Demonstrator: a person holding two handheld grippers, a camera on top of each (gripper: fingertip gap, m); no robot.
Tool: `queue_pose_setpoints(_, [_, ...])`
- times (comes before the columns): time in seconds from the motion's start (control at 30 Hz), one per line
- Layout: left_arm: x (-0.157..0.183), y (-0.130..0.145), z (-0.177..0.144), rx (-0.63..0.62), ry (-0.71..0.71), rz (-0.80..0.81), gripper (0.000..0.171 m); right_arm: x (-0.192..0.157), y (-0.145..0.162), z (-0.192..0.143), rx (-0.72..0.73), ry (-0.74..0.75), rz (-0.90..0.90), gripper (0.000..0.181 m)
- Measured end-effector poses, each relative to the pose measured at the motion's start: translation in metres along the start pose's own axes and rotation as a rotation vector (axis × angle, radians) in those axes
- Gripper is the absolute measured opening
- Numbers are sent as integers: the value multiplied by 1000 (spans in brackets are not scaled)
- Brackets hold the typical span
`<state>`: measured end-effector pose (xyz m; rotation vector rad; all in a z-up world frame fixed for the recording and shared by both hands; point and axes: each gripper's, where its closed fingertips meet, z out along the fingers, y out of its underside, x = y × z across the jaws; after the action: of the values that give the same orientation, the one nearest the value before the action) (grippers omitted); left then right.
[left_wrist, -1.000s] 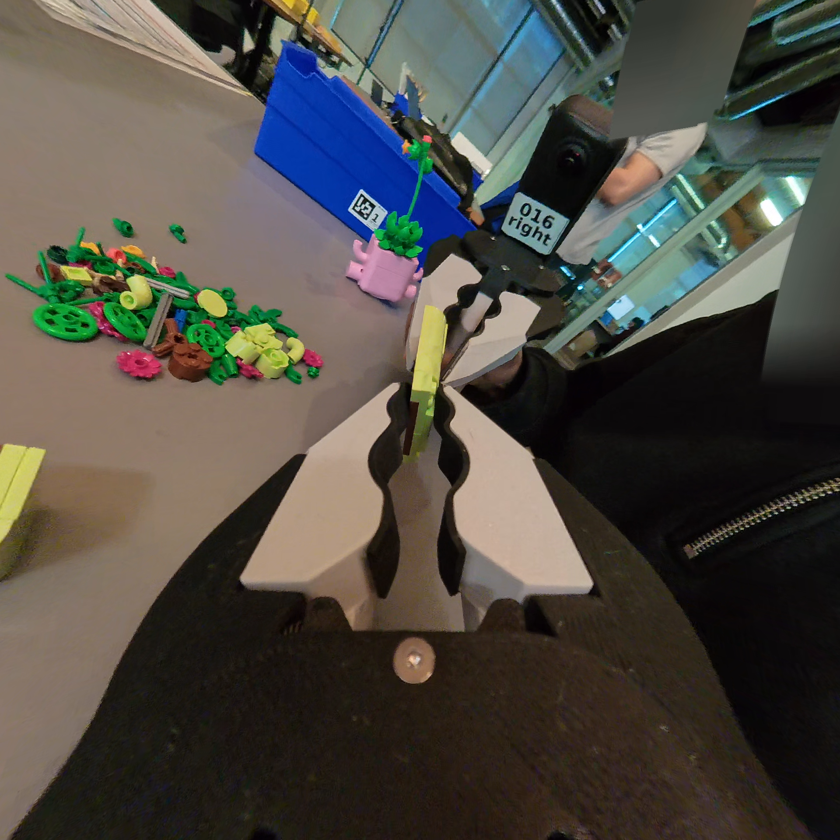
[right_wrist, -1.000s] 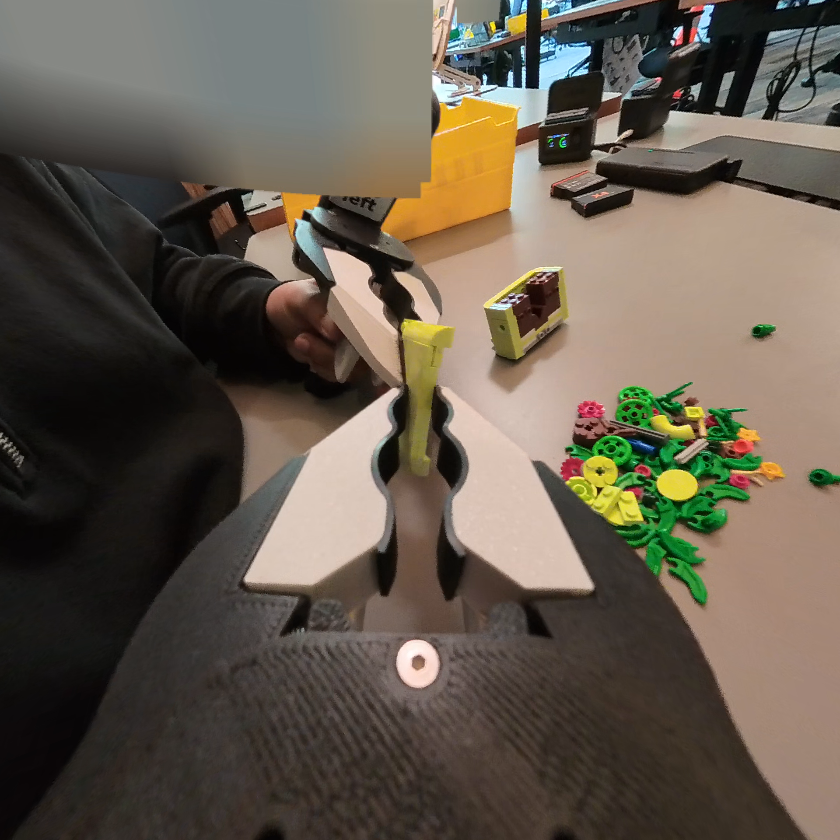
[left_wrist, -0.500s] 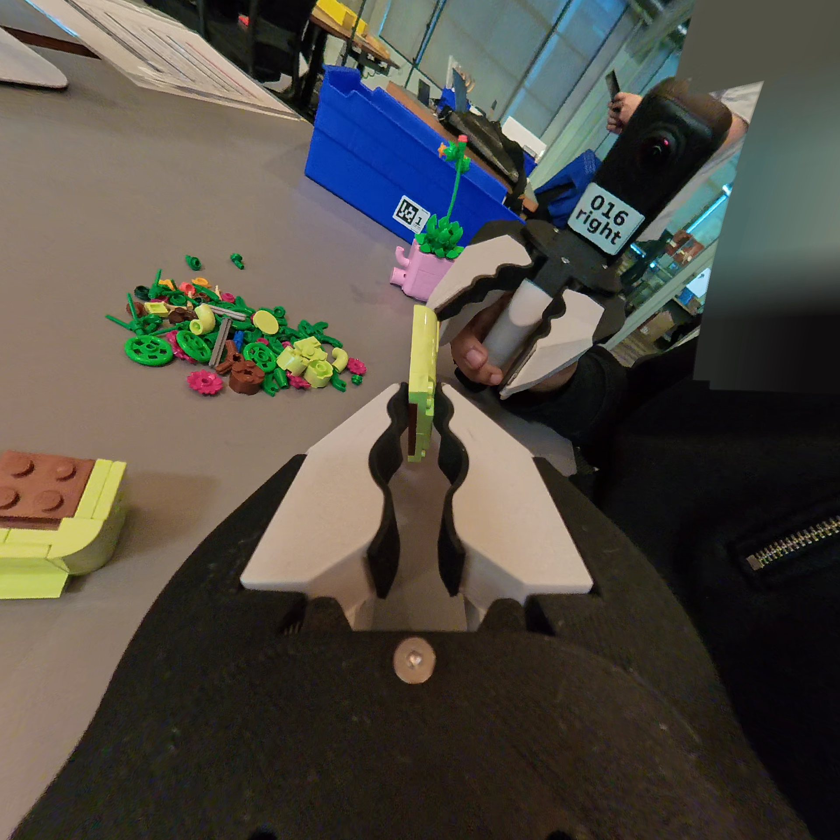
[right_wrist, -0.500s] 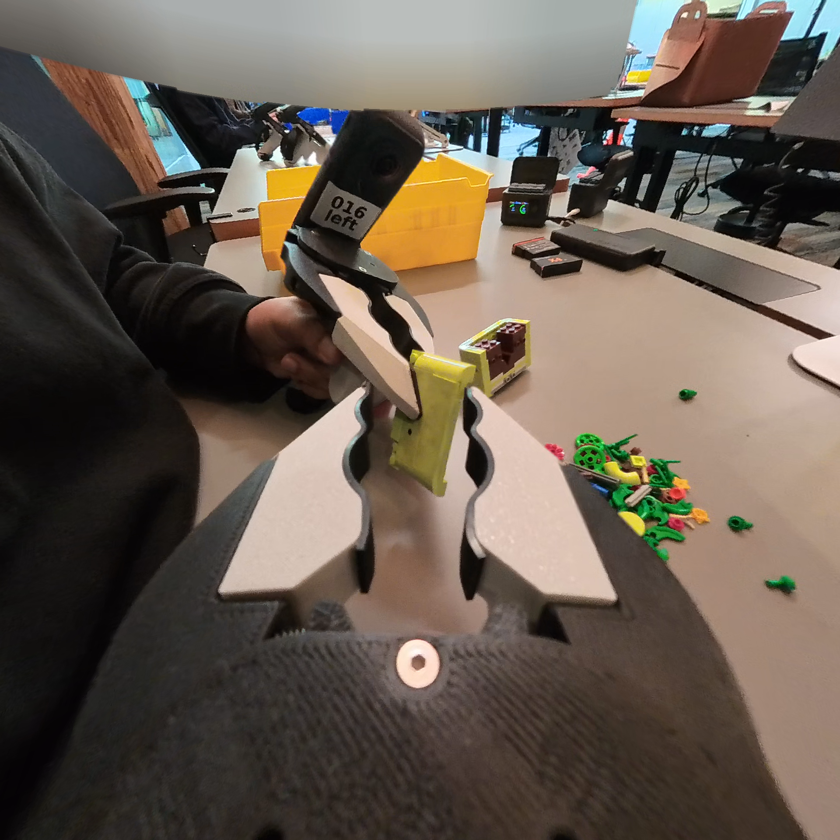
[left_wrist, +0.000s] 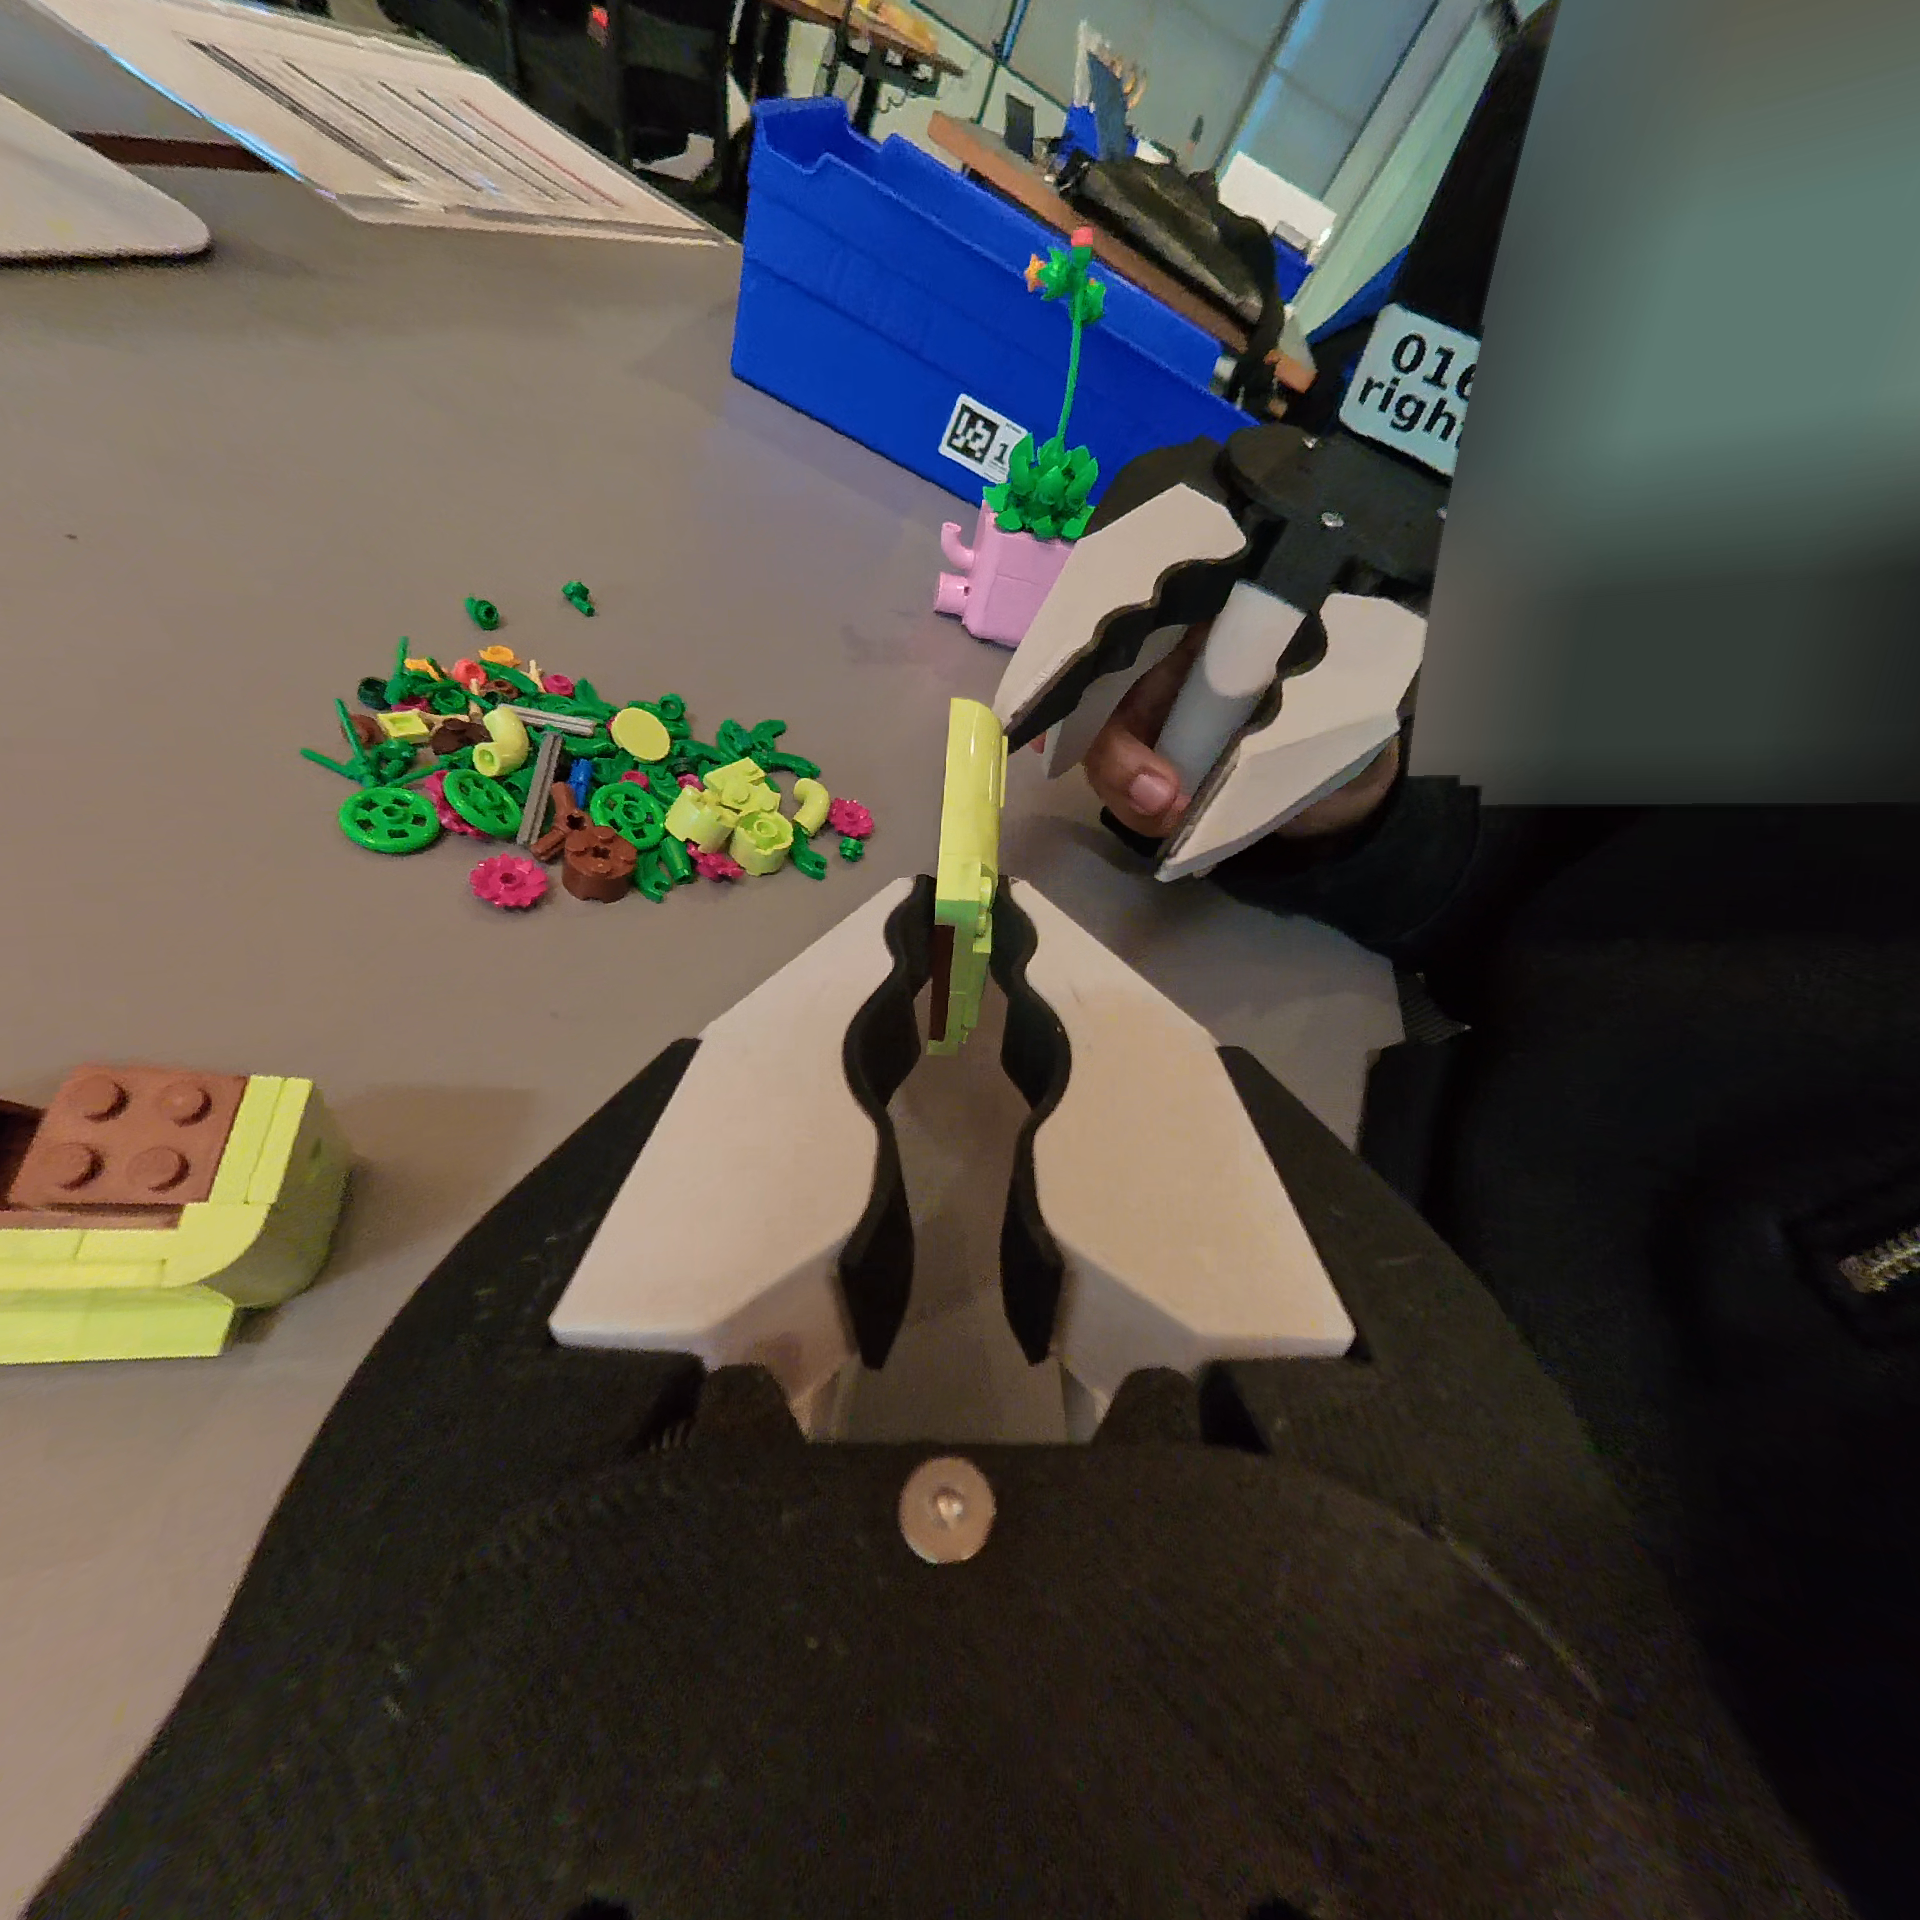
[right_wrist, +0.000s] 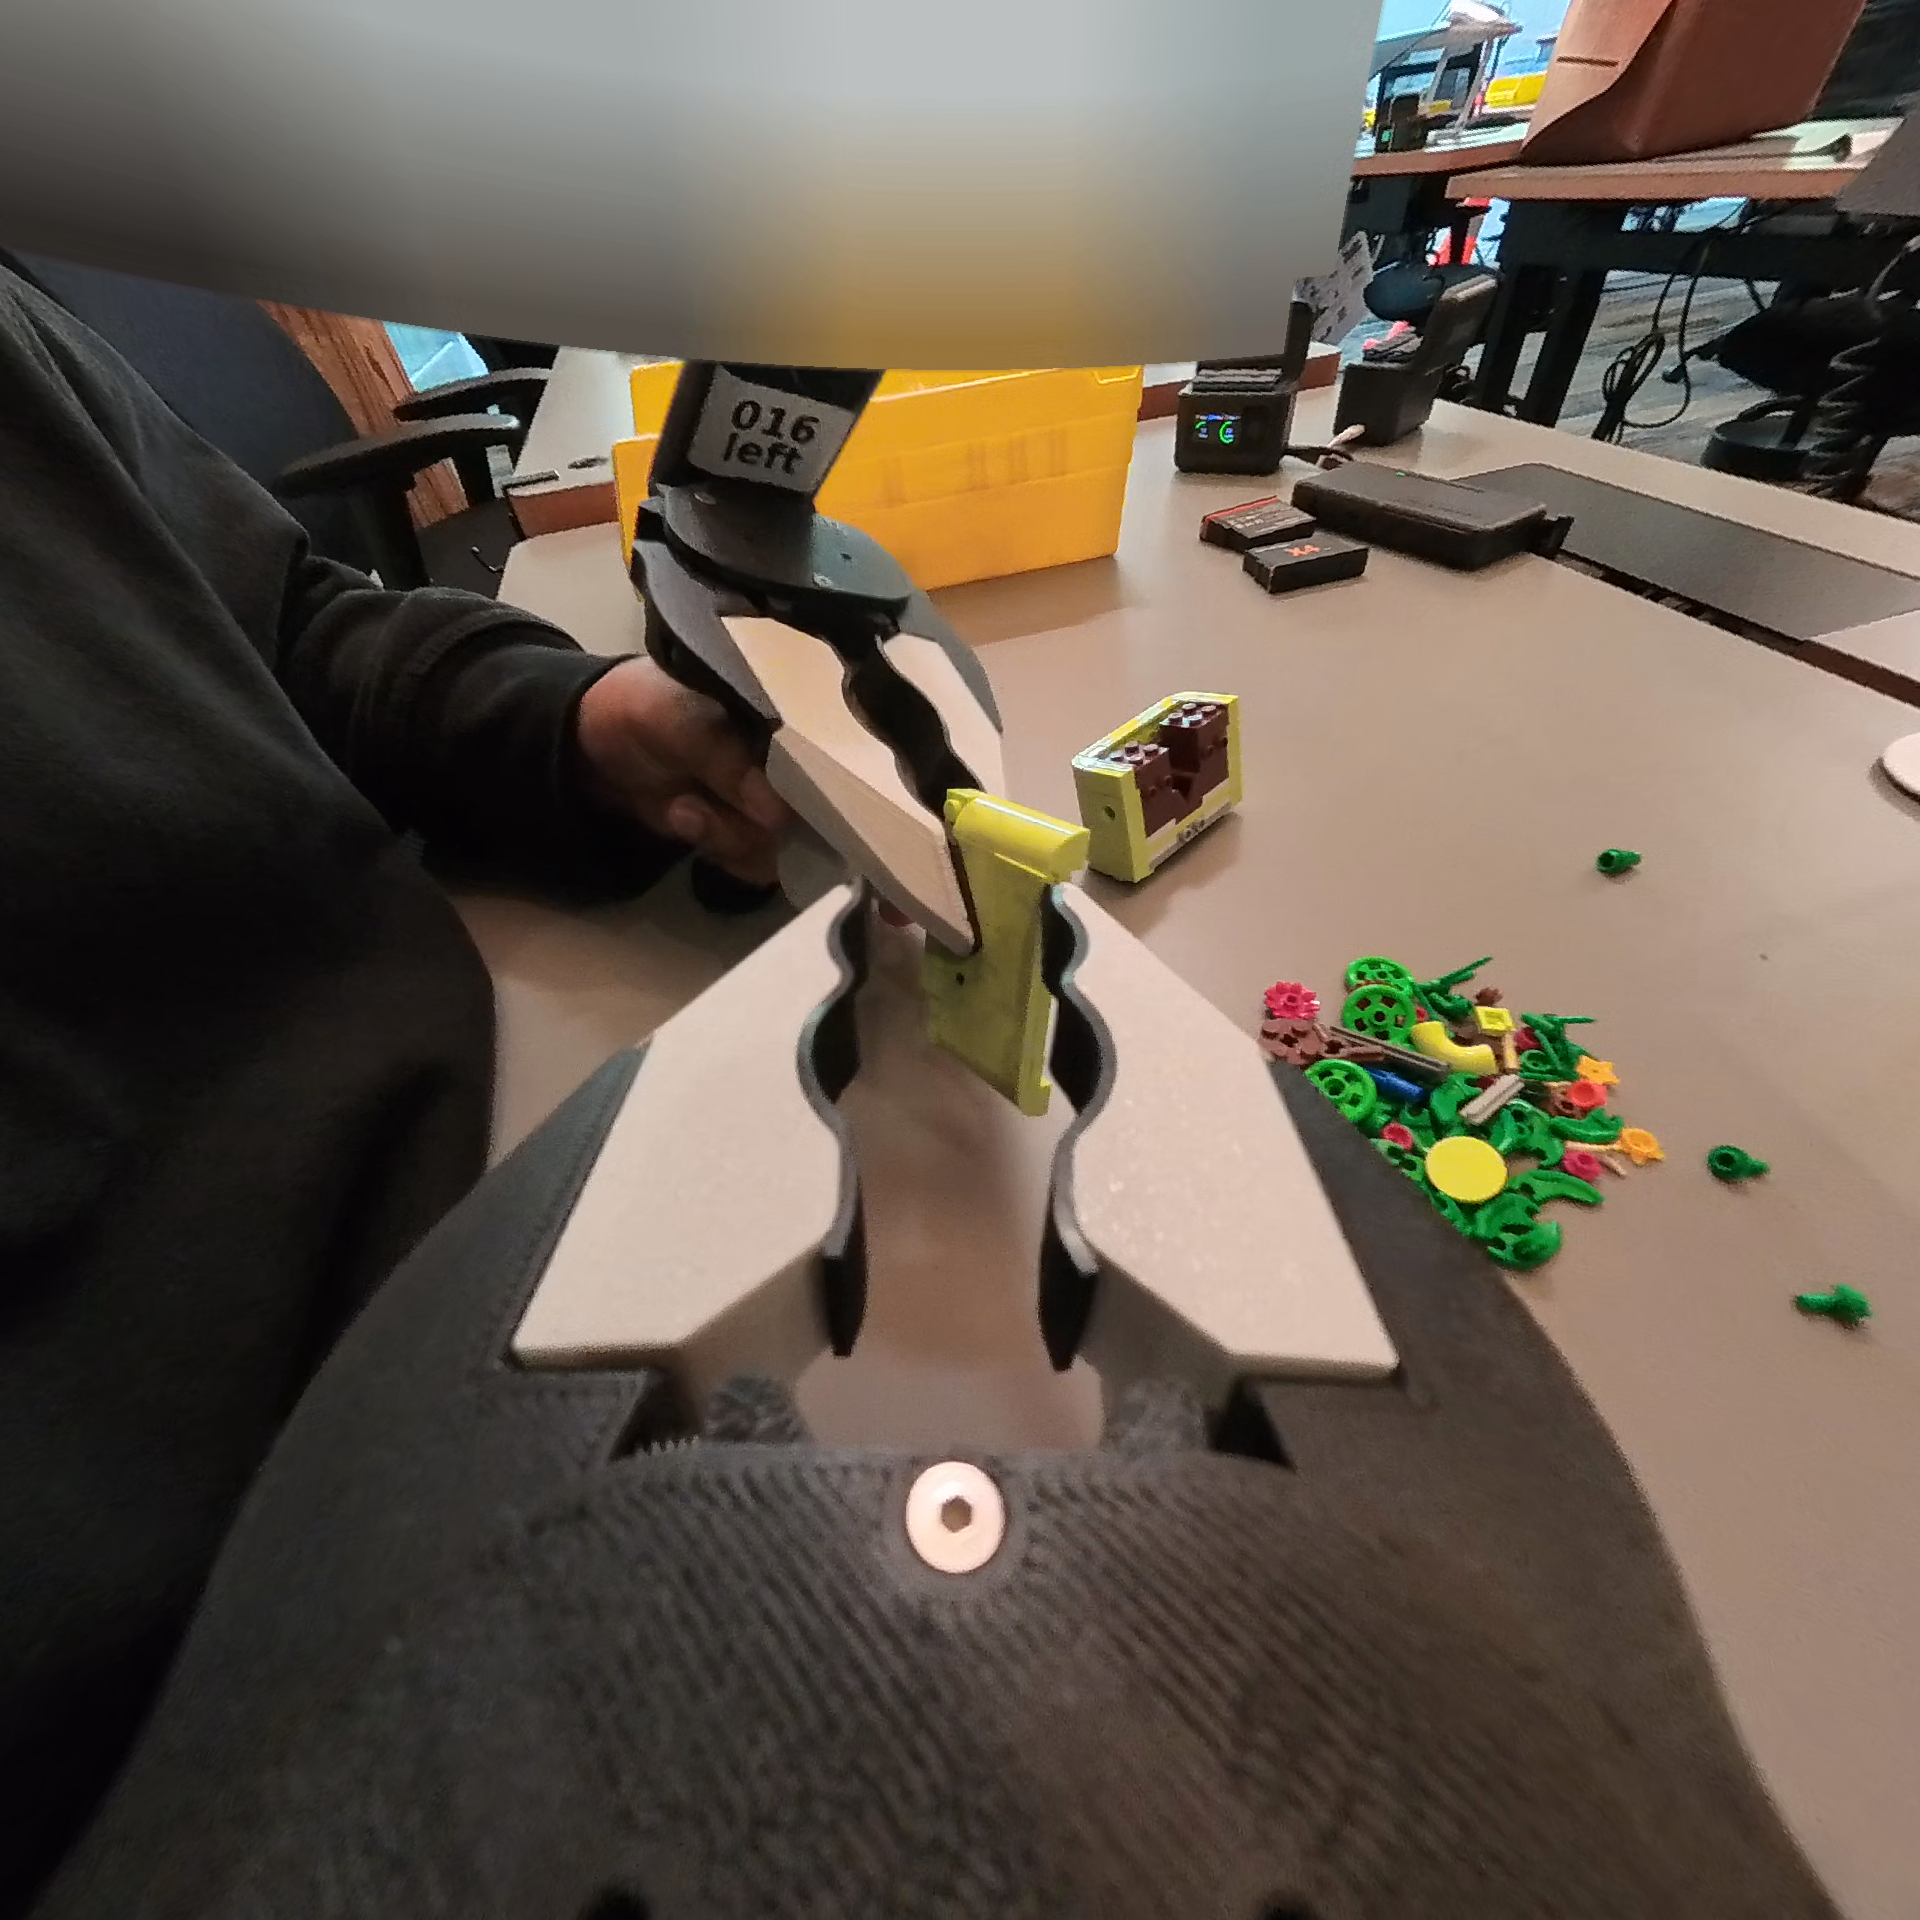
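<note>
A grey bench (left_wrist: 312, 436) fills the foreground in both views. At its far side in the left wrist view stands a blue bin (left_wrist: 935, 312), with a white sheet (left_wrist: 416, 145) lying flat to the left of it. Behind the bin are tall windows (left_wrist: 1247, 94) letting in pale daylight. In the right wrist view a yellow bin (right_wrist: 997, 468) sits at the bench's far edge, near a black office chair (right_wrist: 416, 457) and a wood-panelled wall (right_wrist: 332, 353). Farther right are dark desks (right_wrist: 1558, 177) with cables hanging below, a brown bag (right_wrist: 1683, 62) on one, and a dark mat (right_wrist: 1714, 551) on the bench.
</note>
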<state>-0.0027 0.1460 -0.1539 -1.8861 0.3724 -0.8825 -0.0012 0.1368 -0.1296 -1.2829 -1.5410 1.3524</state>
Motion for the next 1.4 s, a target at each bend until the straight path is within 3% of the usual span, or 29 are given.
queue_pose_setpoints(0.13, [2, 0, -2, -9, -13, 73, 5, -2, -1, -1, 6, -22, -7, 28])
queue_pose_setpoints(0.27, [14, -3, -7, 17, 81, 129, 6, -11, -12, -8, 77, -126, 45, 14])
queue_pose_setpoints(0.5, [16, -13, -16, 95, 130, 136, 6, 5, -18, -16, 135, -36, 7, 30])
queue_pose_setpoints(0.8, [18, -20, -19, 143, 156, 138, 6, 2, -21, -17, 150, -27, 9, 28])
queue_pose_setpoints(1.1, [19, -15, -13, 99, 116, 192, 6, 1, -18, -14, 127, -5, -51, 30])
queue_pose_setpoints(1.4, [19, -5, -5, 21, 72, 234, 6, -1, -14, -10, 129, -91, 85, 30])
